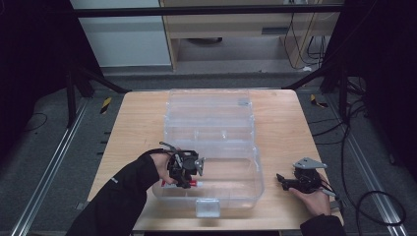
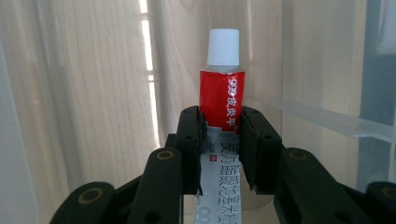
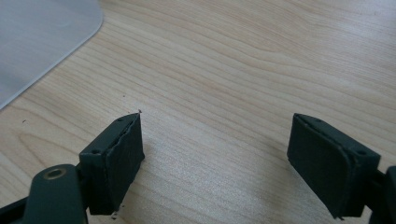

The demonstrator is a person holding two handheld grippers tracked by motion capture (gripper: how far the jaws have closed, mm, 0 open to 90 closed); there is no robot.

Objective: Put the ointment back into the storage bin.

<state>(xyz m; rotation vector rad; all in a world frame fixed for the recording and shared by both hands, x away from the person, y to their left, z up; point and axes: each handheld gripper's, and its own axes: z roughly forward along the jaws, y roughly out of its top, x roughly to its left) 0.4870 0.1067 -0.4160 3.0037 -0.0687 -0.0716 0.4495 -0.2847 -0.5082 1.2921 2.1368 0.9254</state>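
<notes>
Now, left tool (image 2: pixel 223 140): clenched on the red-and-white tube (image 2: pixel 220 100), pads pressing both sides just below its red band.
Tube: white cap pointing away from the tool, held inside the near compartment of the clear plastic box (image 1: pixel 246 194).
Box: lid open, lying on the wooden counter (image 1: pixel 135 118).
Right tool (image 3: pixel 217 161): released, jaws wide apart over bare counter, right of the box.
</notes>
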